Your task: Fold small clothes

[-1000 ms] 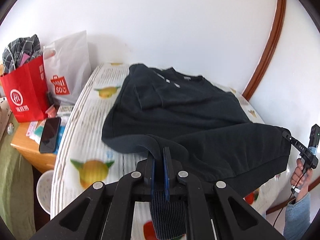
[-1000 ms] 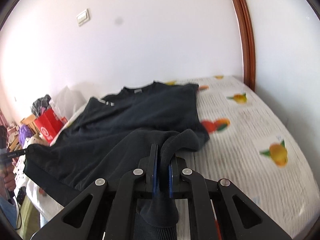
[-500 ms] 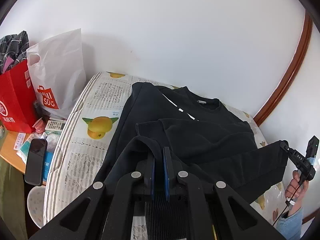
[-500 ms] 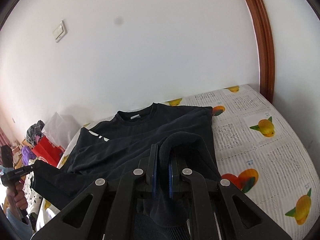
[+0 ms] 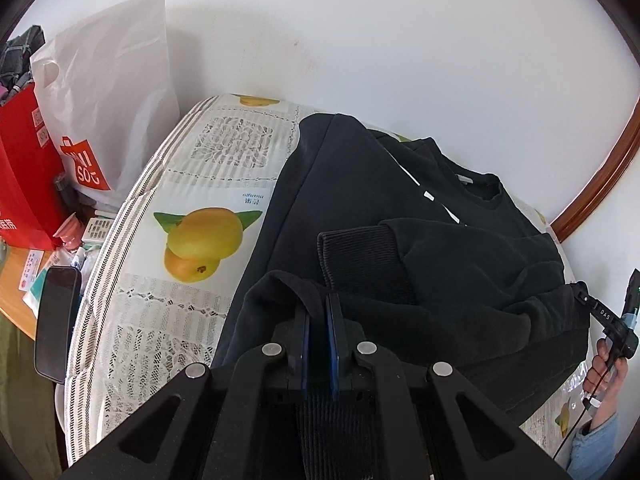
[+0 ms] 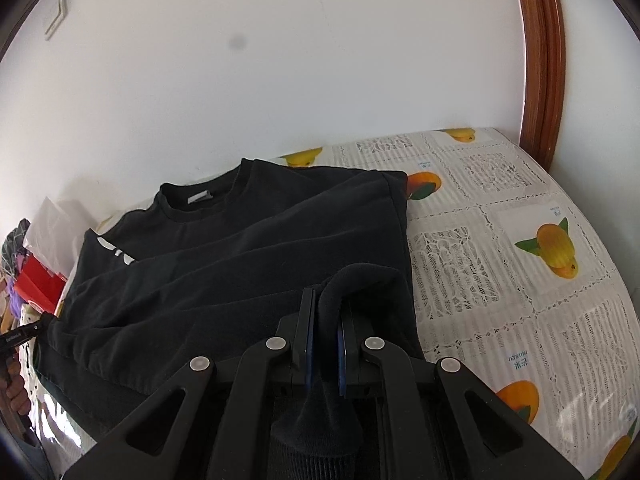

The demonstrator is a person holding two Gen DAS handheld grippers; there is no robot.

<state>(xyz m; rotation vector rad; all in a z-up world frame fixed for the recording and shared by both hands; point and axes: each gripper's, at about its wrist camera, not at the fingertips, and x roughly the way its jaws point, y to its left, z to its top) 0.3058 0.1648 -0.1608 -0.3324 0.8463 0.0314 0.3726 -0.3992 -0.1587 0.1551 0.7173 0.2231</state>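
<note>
We hold the black sweatshirt (image 5: pixel 460 248) over the bed (image 6: pixel 500 216); the left gripper (image 5: pixel 318 320) and right gripper (image 6: pixel 326 316) both have their jaws clamped on its lower edge.

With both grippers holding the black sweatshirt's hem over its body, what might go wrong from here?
1. The left gripper and right gripper each pinch only a small bunch of the sweatshirt; the cloth may slip out before the fold lands.
2. A ribbed cuff lies folded across the body just ahead of the hem; laying the hem on it may shift the sleeve.
3. The sweatshirt lies near the mattress edge; a pull sideways might drag it off.
</note>
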